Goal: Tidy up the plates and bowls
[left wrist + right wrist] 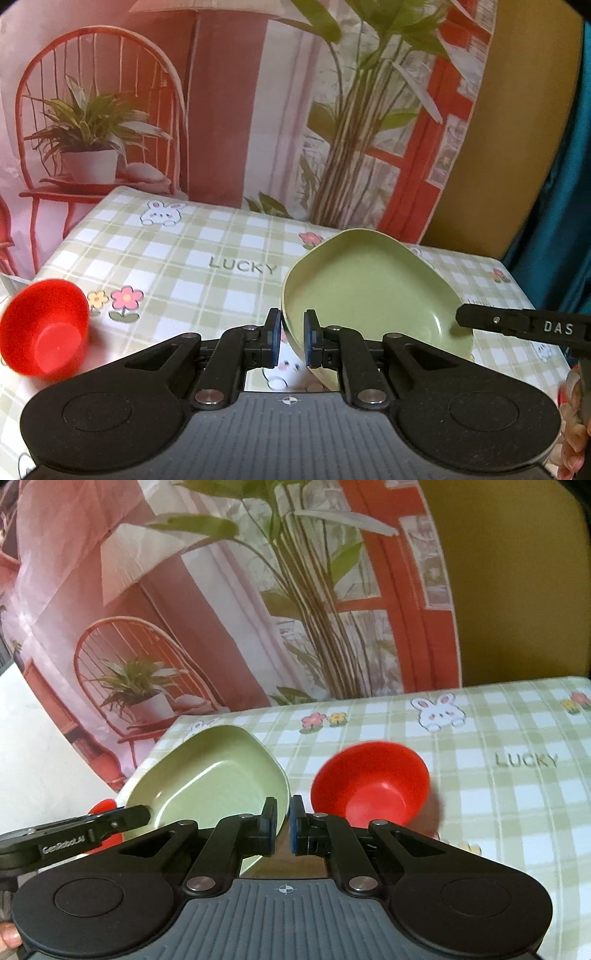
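Note:
A pale green plate [373, 295] is held tilted above the checked tablecloth [207, 236]. My left gripper [292, 339] is shut on its near left rim. My right gripper [282, 825] is shut on the plate's [218, 775] opposite rim, and its finger shows in the left wrist view [517, 325] at the plate's right edge. A red bowl [46, 332] sits on the cloth at the left, blurred; in the right wrist view the red bowl [373, 786] is just right of the plate.
A printed backdrop of chair and plants [258, 110] hangs behind the table. A second red object [101, 806] peeks out behind the left gripper's arm [74, 830]. The table's far edge [258, 212] meets the backdrop.

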A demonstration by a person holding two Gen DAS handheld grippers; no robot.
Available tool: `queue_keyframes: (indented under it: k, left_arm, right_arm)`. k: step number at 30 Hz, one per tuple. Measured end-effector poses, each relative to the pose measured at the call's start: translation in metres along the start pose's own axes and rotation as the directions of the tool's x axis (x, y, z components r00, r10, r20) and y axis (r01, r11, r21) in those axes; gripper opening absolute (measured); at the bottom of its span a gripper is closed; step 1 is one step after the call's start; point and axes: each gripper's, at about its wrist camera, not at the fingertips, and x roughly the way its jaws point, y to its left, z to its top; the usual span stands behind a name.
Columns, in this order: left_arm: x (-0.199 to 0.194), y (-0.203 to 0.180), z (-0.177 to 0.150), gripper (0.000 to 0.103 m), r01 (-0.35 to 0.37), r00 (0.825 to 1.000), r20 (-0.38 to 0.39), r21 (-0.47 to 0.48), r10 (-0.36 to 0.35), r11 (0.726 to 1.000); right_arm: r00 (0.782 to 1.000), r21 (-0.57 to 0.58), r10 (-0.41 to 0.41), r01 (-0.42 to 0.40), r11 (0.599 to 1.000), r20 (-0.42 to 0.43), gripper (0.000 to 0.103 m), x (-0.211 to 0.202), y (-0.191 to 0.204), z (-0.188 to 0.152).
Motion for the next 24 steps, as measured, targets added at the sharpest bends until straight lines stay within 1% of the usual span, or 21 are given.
queue_keyframes:
  k: [6, 15, 19, 24]
  left_arm:
    - [-0.011, -0.011, -0.024, 0.014, 0.035, 0.999, -0.037, 0.006, -0.034, 0.999]
    - [-0.024, -0.021, -0.061, 0.015, 0.075, 0.992, -0.106, -0.001, -0.075, 0.997]
    - [-0.024, -0.02, -0.068, 0.015, 0.08, 0.989, -0.121, -0.017, -0.081, 0.997]
    - [-0.022, -0.018, -0.067, 0.015, 0.073, 0.99, -0.122, -0.018, -0.074, 0.997]
  right_arm:
    - [1.0, 0.055, -0.009, 0.009, 0.998, 0.008, 0.007, -0.021, -0.015, -0.024]
    - [0.999, 0.083, -0.038, 0.038, 0.996, -0.002, 0.007, -0.031, -0.027, -0.043]
    - [0.999, 0.084, -0.041, 0.042, 0.996, -0.006, 0.007, -0.033, -0.027, -0.049]
    - [0.999, 0.093, -0.041, 0.043, 0.995, -0.021, 0.007, -0.035, -0.028, -0.062]
